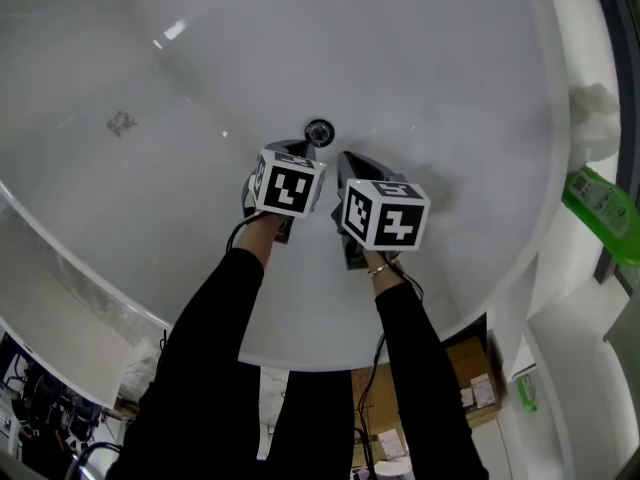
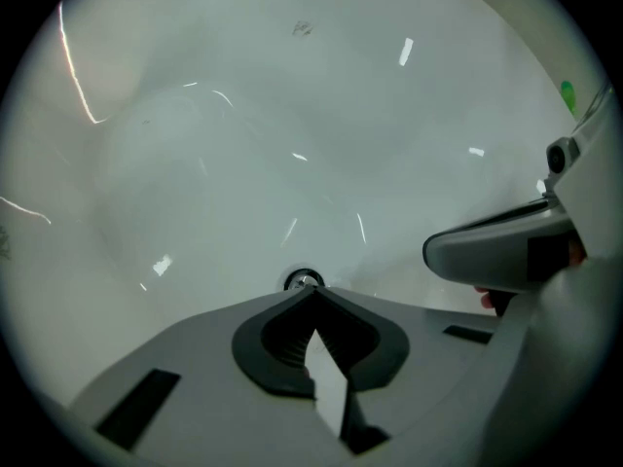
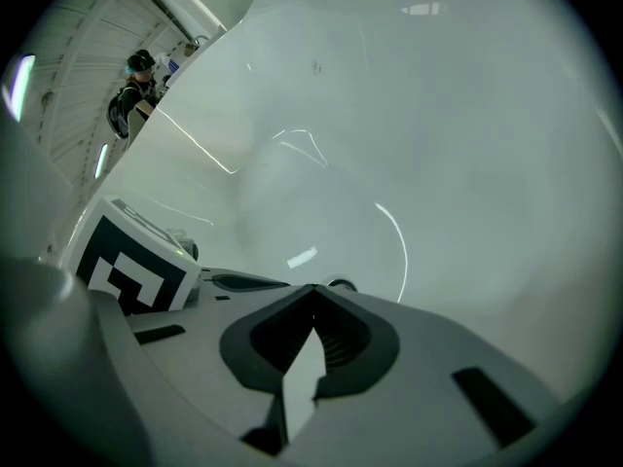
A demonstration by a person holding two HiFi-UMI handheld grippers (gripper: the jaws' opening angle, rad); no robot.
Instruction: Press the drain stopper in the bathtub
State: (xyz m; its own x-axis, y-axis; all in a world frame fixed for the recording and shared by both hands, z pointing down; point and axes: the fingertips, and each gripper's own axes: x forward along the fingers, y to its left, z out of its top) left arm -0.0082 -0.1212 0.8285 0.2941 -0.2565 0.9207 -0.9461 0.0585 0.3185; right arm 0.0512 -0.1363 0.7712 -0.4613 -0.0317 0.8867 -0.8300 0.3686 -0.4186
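A round chrome drain stopper (image 1: pixel 319 132) sits in the floor of the white bathtub (image 1: pixel 150 78). My left gripper (image 1: pixel 299 149) hangs just short of the stopper, its jaws shut and empty. In the left gripper view the stopper (image 2: pixel 304 280) peeks out right past the closed tip of that gripper (image 2: pixel 311 292). My right gripper (image 1: pixel 349 159) is beside the left one, slightly right of the drain, also shut with nothing in it. In the right gripper view the stopper (image 3: pixel 341 285) shows just beyond the tip of the right gripper (image 3: pixel 313 290), a little to its right.
The tub's curved rim (image 1: pixel 545 228) runs along the right and near side. A green bottle (image 1: pixel 600 203) and a white lump (image 1: pixel 596 118) stand on the ledge at the right. A cardboard box (image 1: pixel 470 373) lies on the floor outside the tub. A small mark (image 1: pixel 121 123) is on the tub floor at the left.
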